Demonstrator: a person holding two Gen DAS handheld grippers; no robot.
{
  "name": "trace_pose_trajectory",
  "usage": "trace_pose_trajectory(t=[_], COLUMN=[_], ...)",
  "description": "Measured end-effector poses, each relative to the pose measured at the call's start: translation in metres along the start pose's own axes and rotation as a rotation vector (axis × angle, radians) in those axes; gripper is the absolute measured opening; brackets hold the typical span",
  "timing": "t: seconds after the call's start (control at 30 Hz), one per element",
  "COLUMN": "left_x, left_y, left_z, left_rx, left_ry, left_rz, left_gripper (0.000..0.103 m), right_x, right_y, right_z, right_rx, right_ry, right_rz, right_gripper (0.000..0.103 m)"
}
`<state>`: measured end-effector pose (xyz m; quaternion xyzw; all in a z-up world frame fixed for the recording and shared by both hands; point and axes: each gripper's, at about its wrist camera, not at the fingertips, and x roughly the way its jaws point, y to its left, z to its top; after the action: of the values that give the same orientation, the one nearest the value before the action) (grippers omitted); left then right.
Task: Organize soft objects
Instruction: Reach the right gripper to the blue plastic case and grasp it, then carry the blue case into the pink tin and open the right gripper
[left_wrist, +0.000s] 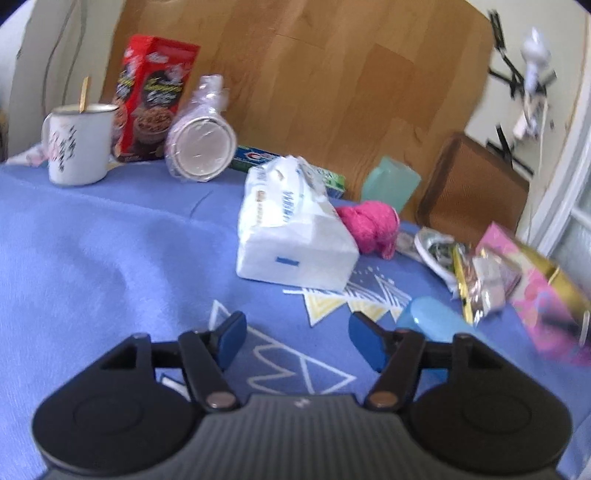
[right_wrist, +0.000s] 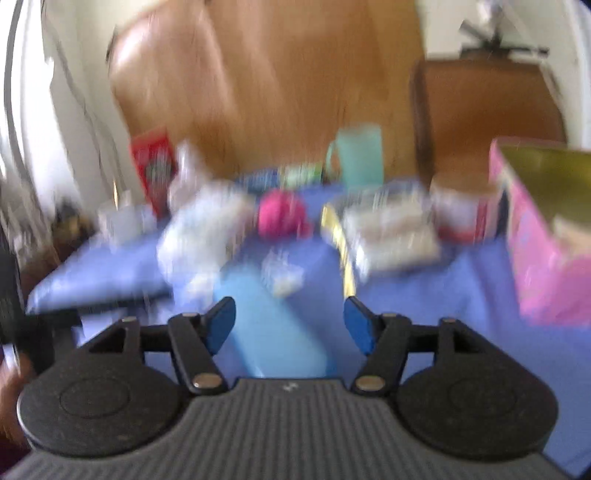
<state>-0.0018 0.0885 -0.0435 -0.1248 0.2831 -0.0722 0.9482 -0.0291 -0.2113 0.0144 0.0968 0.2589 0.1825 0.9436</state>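
Observation:
A white tissue pack (left_wrist: 295, 236) lies on the blue cloth (left_wrist: 92, 258), with a pink yarn ball (left_wrist: 369, 221) just right of it. My left gripper (left_wrist: 295, 338) is open and empty, a short way in front of the pack. The right wrist view is blurred. There my right gripper (right_wrist: 290, 325) is open and empty above a light blue oblong case (right_wrist: 273, 328). The pink yarn ball (right_wrist: 280, 216) and the tissue pack (right_wrist: 203, 229) lie farther back. The light blue case (left_wrist: 432, 321) also shows by my left gripper's right finger.
A white mug (left_wrist: 79, 144), a red cereal box (left_wrist: 151, 99), a wrapped stack of cups (left_wrist: 201, 140) and a toothpaste box (left_wrist: 255, 157) stand at the back. Foil packets (left_wrist: 476, 273) and a pink box (left_wrist: 546, 288) lie right. A teal cup (right_wrist: 356, 155) stands behind.

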Motion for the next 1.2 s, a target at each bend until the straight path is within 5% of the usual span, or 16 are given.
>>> trace_pose_trajectory(t=[0.1, 0.17, 0.3, 0.4, 0.57, 0.63, 0.67, 0.7, 0.73, 0.9, 1.2], left_x=[-0.004, -0.014, -0.018, 0.0, 0.016, 0.021, 0.024, 0.026, 0.027, 0.021, 0.041], left_y=[-0.009, -0.014, -0.033, -0.047, -0.064, -0.064, -0.063, -0.061, -0.06, -0.08, -0.211], left_z=[-0.003, -0.007, -0.003, 0.007, 0.006, 0.005, 0.004, 0.003, 0.002, 0.006, 0.057], left_rx=[0.022, 0.0, 0.01, -0.057, -0.113, -0.125, -0.134, -0.146, -0.15, -0.12, 0.09], left_ry=[0.027, 0.052, 0.096, 0.208, 0.282, 0.281, 0.283, 0.273, 0.261, 0.265, 0.204], left_rz=[0.011, -0.055, -0.175, -0.293, -0.321, -0.303, -0.297, -0.296, -0.292, -0.321, -0.488], left_gripper=[0.063, 0.063, 0.063, 0.063, 0.074, 0.074, 0.072, 0.066, 0.059, 0.056, 0.055], right_x=[0.019, 0.005, -0.029, -0.028, 0.008, 0.02, 0.026, 0.031, 0.03, 0.006, -0.051], right_y=[-0.019, -0.026, -0.016, 0.003, 0.007, 0.006, 0.006, 0.004, 0.004, 0.003, -0.063], right_z=[0.013, -0.002, -0.042, -0.054, -0.048, -0.049, -0.051, -0.052, -0.054, -0.062, -0.013], right_rx=[0.052, 0.058, -0.075, -0.206, -0.277, -0.287, -0.276, -0.248, -0.22, -0.172, -0.118], right_ry=[0.039, 0.052, 0.024, 0.013, 0.091, 0.13, 0.158, 0.186, 0.177, 0.113, -0.129], right_rz=[-0.043, 0.036, 0.093, 0.078, 0.075, 0.08, 0.085, 0.113, 0.129, 0.088, -0.131], right_gripper=[0.063, 0.062, 0.066, 0.08, 0.081, 0.076, 0.06, 0.057, 0.056, 0.056, 0.056])
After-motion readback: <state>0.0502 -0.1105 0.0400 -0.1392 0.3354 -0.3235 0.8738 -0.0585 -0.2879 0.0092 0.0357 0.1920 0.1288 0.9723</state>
